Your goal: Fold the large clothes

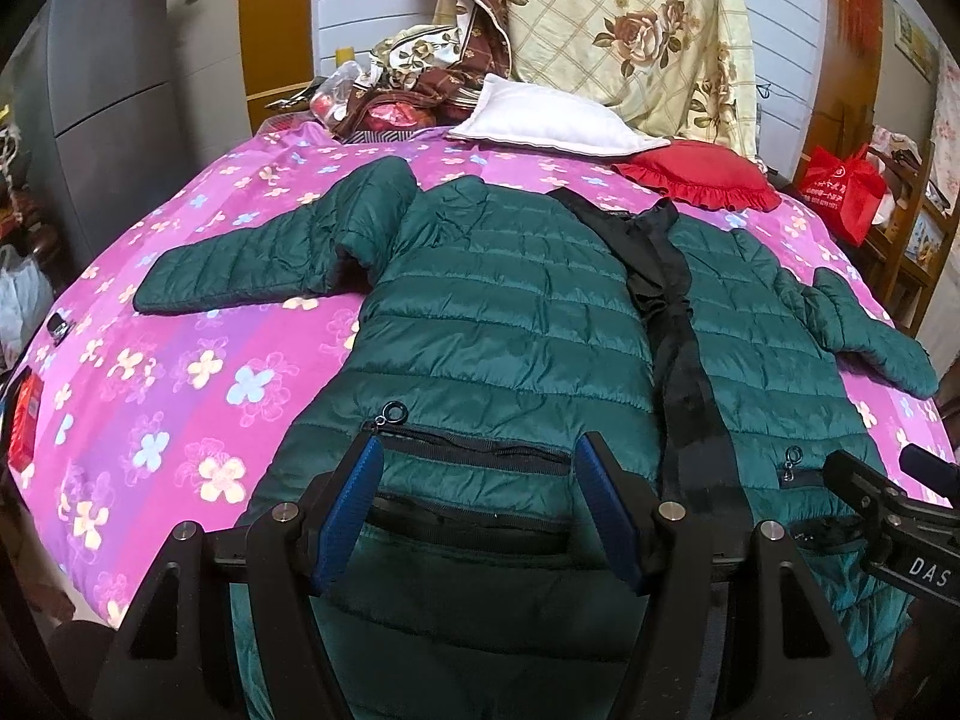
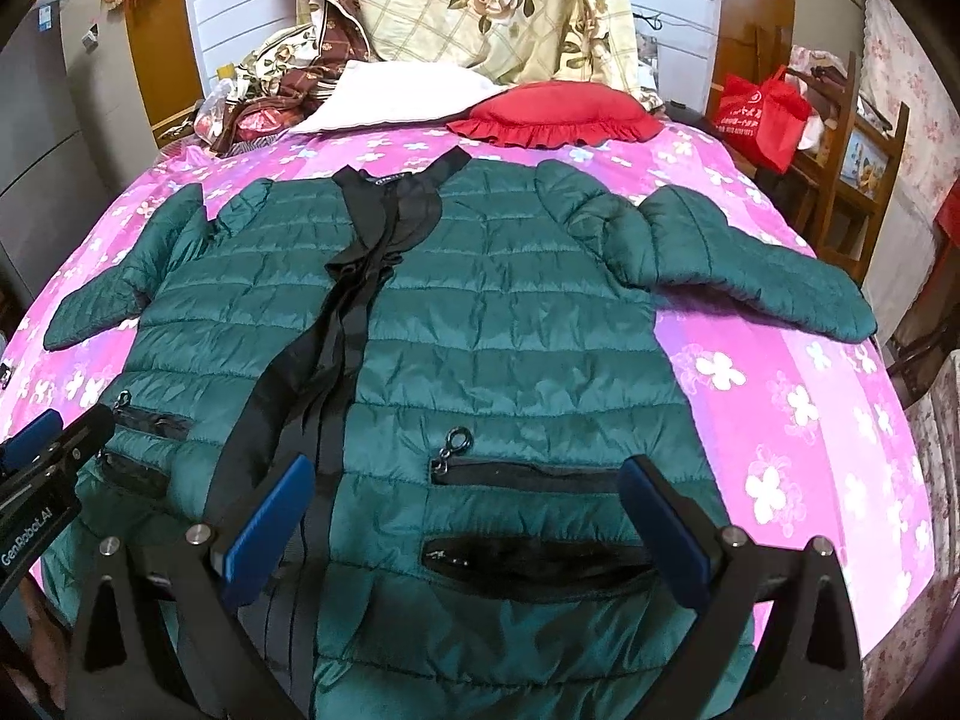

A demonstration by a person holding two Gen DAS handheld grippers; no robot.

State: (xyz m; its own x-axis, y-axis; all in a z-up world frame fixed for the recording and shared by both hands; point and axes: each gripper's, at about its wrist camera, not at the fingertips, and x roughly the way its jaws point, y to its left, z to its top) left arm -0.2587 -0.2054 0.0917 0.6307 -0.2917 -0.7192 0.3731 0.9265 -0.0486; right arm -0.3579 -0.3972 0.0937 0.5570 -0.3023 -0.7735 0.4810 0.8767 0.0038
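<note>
A dark green quilted puffer jacket (image 1: pixel 516 324) lies face up and spread flat on the bed, front open along a black placket, both sleeves out to the sides; it also shows in the right wrist view (image 2: pixel 516 312). My left gripper (image 1: pixel 480 468) is open, its blue-padded fingers (image 1: pixel 351 504) hovering over the jacket's left zip pocket near the hem. My right gripper (image 2: pixel 468 492) is open over the jacket's right zip pocket (image 2: pixel 528 474). Neither holds anything. Each gripper shows at the edge of the other's view.
The pink flowered bedsheet (image 1: pixel 180 372) covers the bed. A white pillow (image 1: pixel 540 120), a red frilled cushion (image 1: pixel 702 174) and piled floral bedding (image 1: pixel 624 24) lie at the head. A red bag (image 1: pixel 846 186) stands on a shelf at right. A grey cabinet (image 1: pixel 108 90) is at left.
</note>
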